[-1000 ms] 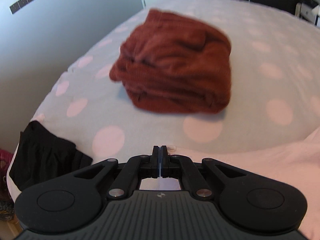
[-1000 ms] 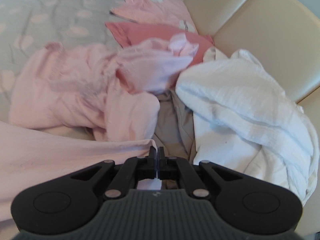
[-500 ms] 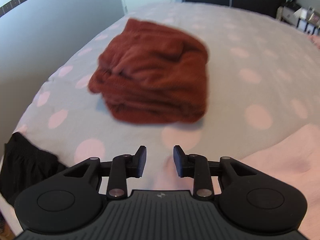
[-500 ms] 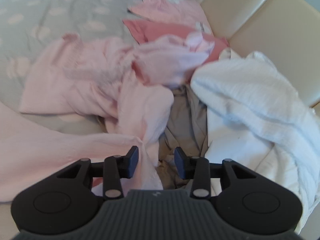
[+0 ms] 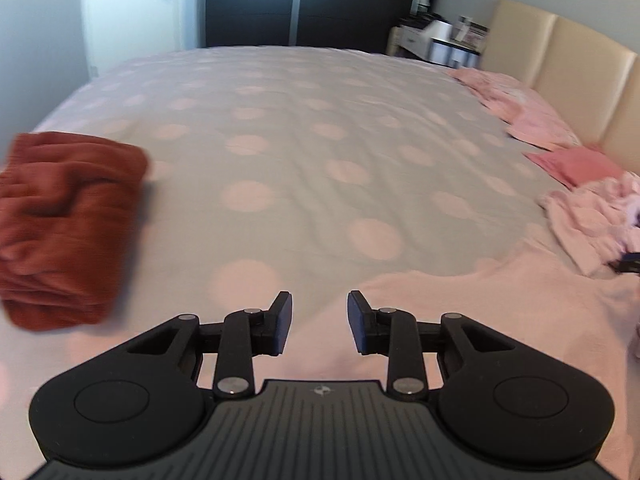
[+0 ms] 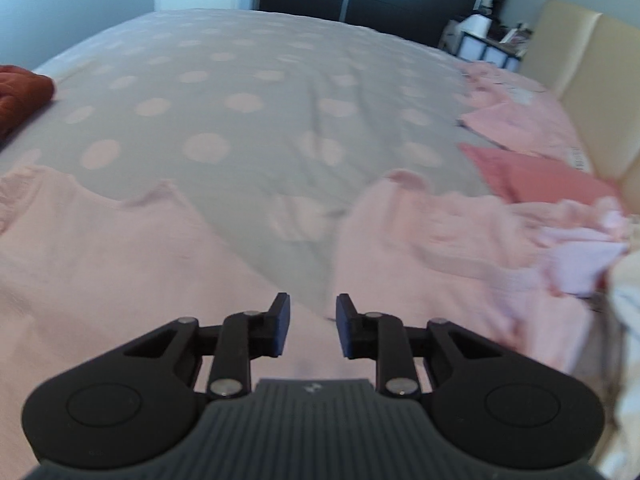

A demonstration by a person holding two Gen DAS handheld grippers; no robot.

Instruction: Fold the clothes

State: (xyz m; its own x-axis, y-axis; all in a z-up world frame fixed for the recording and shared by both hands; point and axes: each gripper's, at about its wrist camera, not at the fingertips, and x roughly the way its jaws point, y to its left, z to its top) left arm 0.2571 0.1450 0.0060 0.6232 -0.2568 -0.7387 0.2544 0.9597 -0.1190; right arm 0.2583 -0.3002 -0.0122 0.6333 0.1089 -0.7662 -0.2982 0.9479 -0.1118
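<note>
I am looking across a bedroom with dark wardrobe doors (image 5: 312, 0) at the far wall and a cream padded headboard (image 5: 560, 80) off to the right of both grippers. The bed (image 5: 300, 128), under a grey cover with pale pink spots, fills most of both views and lies bare and flat ahead of me.

A second ago both grippers were pinched shut on the edge of a pale pink garment (image 6: 100, 264). Now the left gripper (image 5: 319, 322) stands partly open with nothing between its jaws, and the right gripper (image 6: 308, 324) is also off the cloth, its jaws easing closed on empty air. Both views have swung away toward the middle of the bed. I judge the garment has been released and laid out, ready for its first fold.

That garment lies directly under and just ahead of both grippers, its far edge wavy against the cover. A folded rust-brown garment (image 5: 68, 228) sits well to the left. A heap of unfolded pink clothes (image 6: 500, 248) crowds the right, near the headboard. The open room for moving is straight ahead.
</note>
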